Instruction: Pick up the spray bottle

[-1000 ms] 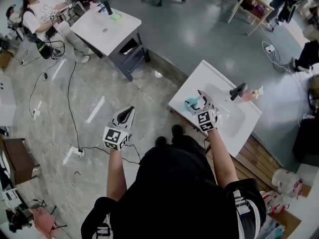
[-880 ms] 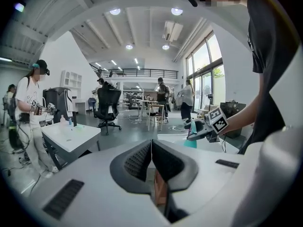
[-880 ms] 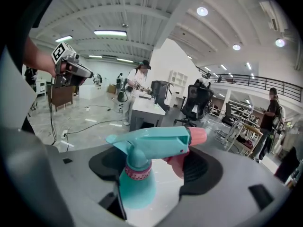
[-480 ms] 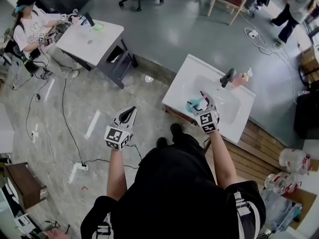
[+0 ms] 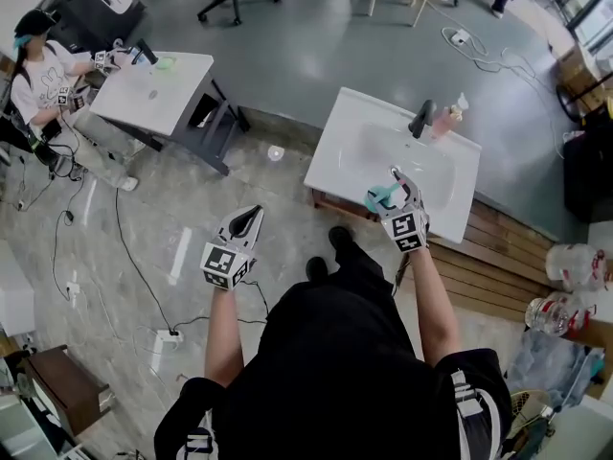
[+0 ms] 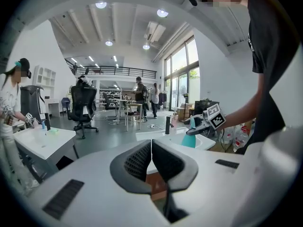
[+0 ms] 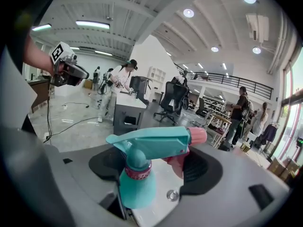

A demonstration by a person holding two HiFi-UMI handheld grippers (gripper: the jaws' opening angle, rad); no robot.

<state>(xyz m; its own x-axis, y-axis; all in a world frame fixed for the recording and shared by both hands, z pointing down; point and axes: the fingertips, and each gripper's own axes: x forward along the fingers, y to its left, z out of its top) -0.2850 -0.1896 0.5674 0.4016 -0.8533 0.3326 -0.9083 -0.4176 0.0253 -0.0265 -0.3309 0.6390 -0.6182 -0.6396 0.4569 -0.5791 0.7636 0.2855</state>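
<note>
The spray bottle [image 7: 142, 148] is teal with a pink nozzle and a pink trigger. It sits upright between the jaws of my right gripper [image 7: 158, 165], which is shut on its neck and trigger. In the head view the right gripper [image 5: 396, 182] holds the spray bottle [image 5: 377, 197] above the near edge of the white sink [image 5: 350, 127]. My left gripper [image 5: 245, 220] hangs over the stone floor to the left, away from the sink. In the left gripper view its jaws [image 6: 151, 151] are shut on nothing, and the spray bottle [image 6: 189, 137] shows at the right.
A black faucet [image 5: 420, 119] and a pink bottle [image 5: 443, 116] stand at the sink's far rim. A second white sink table [image 5: 134, 99] with a seated person [image 5: 38, 60] is at the far left. Cables [image 5: 134, 257] trail over the floor, and plastic bottles [image 5: 565, 290] lie at the right.
The right gripper with the bottle has come back from over the basin to the sink's near edge. The head view has swung, so the sink sits higher in frame. The left gripper stays shut.
</note>
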